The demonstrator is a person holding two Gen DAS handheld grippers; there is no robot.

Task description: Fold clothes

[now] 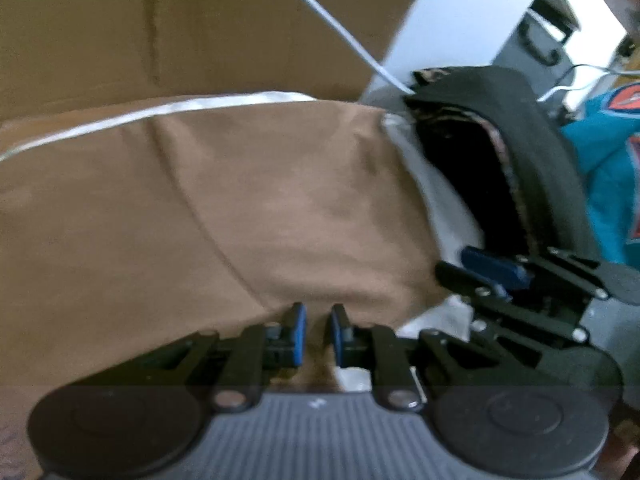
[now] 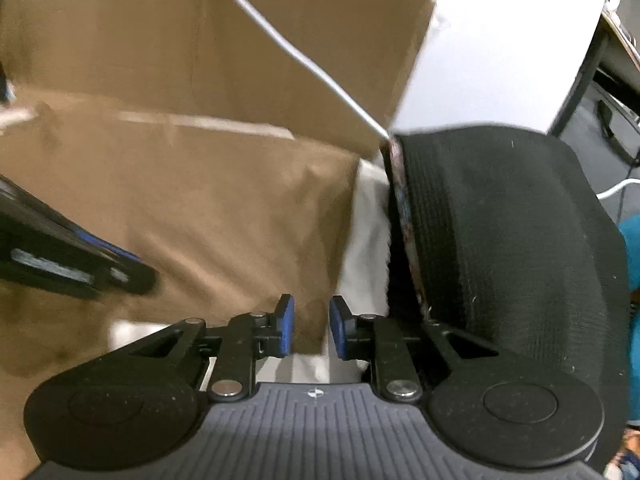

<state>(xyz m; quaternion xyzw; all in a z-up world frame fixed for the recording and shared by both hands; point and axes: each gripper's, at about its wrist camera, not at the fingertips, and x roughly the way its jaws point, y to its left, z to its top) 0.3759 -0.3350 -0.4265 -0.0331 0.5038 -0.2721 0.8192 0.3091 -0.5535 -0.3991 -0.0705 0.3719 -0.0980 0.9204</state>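
A tan garment (image 1: 240,208) lies spread over a white surface (image 1: 444,204); it also shows in the right wrist view (image 2: 224,216). My left gripper (image 1: 319,334) sits at the garment's near edge, its blue pads close together with tan cloth between them. My right gripper (image 2: 311,330) sits at the garment's near right corner, pads close together with the cloth's edge between them. In the left wrist view the right gripper (image 1: 492,272) shows at the right, beside the garment's right edge. The left gripper (image 2: 100,264) shows at the left in the right wrist view.
A black garment (image 2: 512,248) lies piled at the right of the tan one, also in the left wrist view (image 1: 520,152). A teal garment (image 1: 604,168) lies further right. A cardboard box (image 1: 180,28) stands behind. A white cable (image 1: 332,28) hangs across it.
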